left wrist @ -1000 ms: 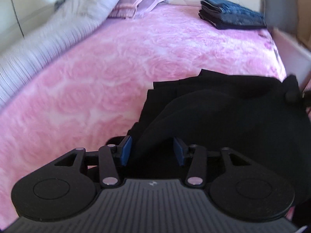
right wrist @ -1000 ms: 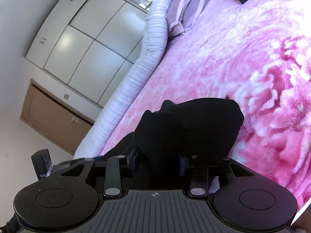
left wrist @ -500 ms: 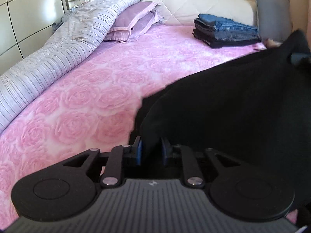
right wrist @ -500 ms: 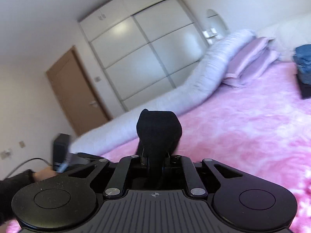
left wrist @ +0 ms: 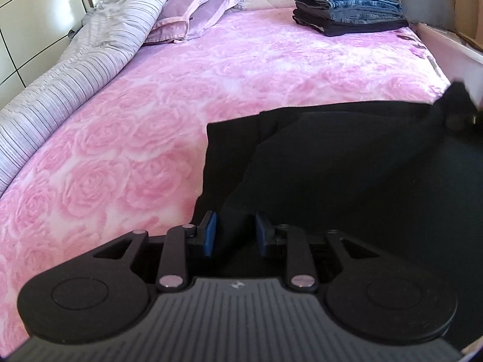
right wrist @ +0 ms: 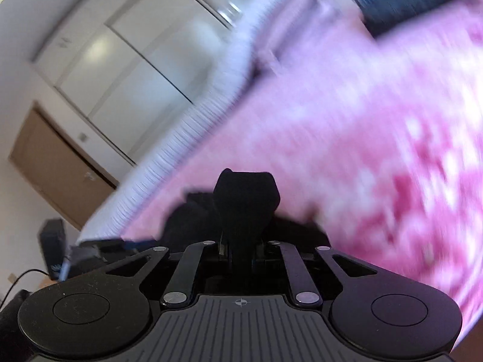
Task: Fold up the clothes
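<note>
A black garment lies partly folded on the pink rose-patterned bed cover, near its front right. My left gripper is low over the garment's near edge. Its jaws are opening, and a fold of black cloth still sits between the blue pads without being squeezed. In the blurred right wrist view, my right gripper is shut on a bunched corner of the garment, held just above the cover. That pinched corner shows at the right edge of the left wrist view.
A stack of folded jeans sits at the head of the bed by the padded headboard. Lilac pillows and a rolled striped duvet line the left side. White wardrobe doors and a brown door stand beyond.
The left gripper came down with the cloth and its pads have spread apart since half a second ago. The right gripper stays shut on its corner and has swung, blurring its view.
</note>
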The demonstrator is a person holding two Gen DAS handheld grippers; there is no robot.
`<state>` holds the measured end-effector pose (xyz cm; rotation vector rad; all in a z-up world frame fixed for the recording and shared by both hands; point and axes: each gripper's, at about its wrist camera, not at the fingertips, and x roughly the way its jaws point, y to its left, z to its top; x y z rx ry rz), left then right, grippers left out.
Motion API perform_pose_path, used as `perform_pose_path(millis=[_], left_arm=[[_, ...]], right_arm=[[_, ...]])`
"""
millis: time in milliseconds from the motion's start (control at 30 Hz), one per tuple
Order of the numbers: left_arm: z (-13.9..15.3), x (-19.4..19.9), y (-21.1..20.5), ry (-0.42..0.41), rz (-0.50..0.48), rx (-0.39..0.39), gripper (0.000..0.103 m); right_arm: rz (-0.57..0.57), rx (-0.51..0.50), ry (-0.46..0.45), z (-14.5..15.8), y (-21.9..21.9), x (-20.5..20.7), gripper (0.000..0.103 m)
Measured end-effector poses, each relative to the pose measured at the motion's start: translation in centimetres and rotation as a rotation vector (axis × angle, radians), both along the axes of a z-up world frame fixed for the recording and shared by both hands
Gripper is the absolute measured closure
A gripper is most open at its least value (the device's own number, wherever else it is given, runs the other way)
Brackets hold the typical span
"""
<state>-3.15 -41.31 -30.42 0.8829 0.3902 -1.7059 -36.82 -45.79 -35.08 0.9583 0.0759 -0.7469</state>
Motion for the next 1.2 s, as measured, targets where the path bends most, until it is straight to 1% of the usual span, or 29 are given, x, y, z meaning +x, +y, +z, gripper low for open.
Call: perform_pose_path(millis=[33, 100, 133, 233, 333, 367, 433, 500, 600, 667, 733, 833, 867, 900, 967, 1000, 1033, 1067, 1133, 1200], left_arm=[[0.2, 0.1, 0.0, 0.008, 0.011, 0.001, 0.079], [1.1, 0.3, 0.4, 0.023, 0.029, -0.011, 0.078], [1.6, 0.4, 0.6, 0.03, 0.038, -0.018, 0.078], [3.7, 1.0, 2.9, 0.047, 0.063, -0.061, 0.078], [5.6, 1.5, 5.7, 0.055, 0.077, -0.093, 0.078], [6.0, 1.6, 6.9, 0.057, 0.078, -0.101, 0.077], [6.3, 1.6, 8.8, 0.061, 0.076, -0.101, 0.077], [6.3, 1.5, 10.3, 0.066, 0.074, -0.098, 0.077], [5.4, 1.1, 11.4, 0.085, 0.079, -0.077, 0.077], [4.6, 0.6, 11.6, 0.092, 0.076, -0.06, 0.077], [3.8, -0.1, 11.4, 0.075, 0.07, -0.05, 0.077], [2.6, -0.8, 10.8, 0.043, 0.063, -0.032, 0.077], [2.2, -1.2, 10.6, 0.018, 0.045, -0.028, 0.077], [1.9, -1.5, 10.5, -0.008, 0.028, -0.024, 0.077], [1.3, -2.1, 10.1, -0.055, -0.003, -0.014, 0.077], [1.8, -2.1, 10.1, -0.059, -0.002, -0.007, 0.078], [2.6, -2.1, 10.2, -0.053, 0.008, -0.01, 0.078], [3.5, -2.2, 10.3, -0.038, 0.015, -0.015, 0.078], [5.4, -2.6, 10.9, 0.04, 0.003, -0.023, 0.078], [6.9, -4.1, 11.2, 0.119, -0.06, 0.007, 0.077]], right_arm=[[-0.001, 0.03, -0.01, -0.8, -0.2, -0.2, 0.094], [-0.007, 0.032, -0.024, 0.0, 0.0, -0.6, 0.092], [-0.011, 0.032, -0.029, 0.4, 0.0, -0.8, 0.089], [-0.052, 0.01, 0.009, 2.1, 0.6, -1.7, 0.079], [-0.131, -0.01, 0.068, 3.6, 2.3, -2.9, 0.069], [-0.153, -0.019, 0.087, 4.3, 3.0, -3.2, 0.068], [-0.148, -0.065, 0.113, 5.7, 5.2, -3.3, 0.068], [-0.085, -0.141, 0.125, 7.2, 7.7, -2.6, 0.068], [0.085, -0.227, 0.13, 8.6, 10.3, 0.7, 0.067], [0.182, -0.257, 0.128, 8.8, 11.4, 2.9, 0.067], [0.211, -0.242, 0.107, 8.6, 12.0, 4.1, 0.067], [0.256, -0.188, 0.042, 7.7, 12.5, 3.5, 0.067], [0.267, -0.174, 0.029, 7.3, 12.6, 3.0, 0.065], [0.273, -0.159, 0.023, 6.7, 12.8, 2.4, 0.063], [0.288, -0.114, 0.02, 5.5, 13.0, 1.1, 0.049], [0.302, -0.086, 0.028, 4.6, 12.9, 1.0, 0.046], [0.321, -0.062, 0.043, 3.8, 12.7, 1.0, 0.044], [0.346, -0.059, 0.045, 3.5, 12.9, 1.0, 0.044], [0.397, -0.055, 0.048, 2.9, 13.2, 1.1, 0.042], [0.436, -0.064, 0.053, 2.3, 12.8, 2.1, 0.039]])
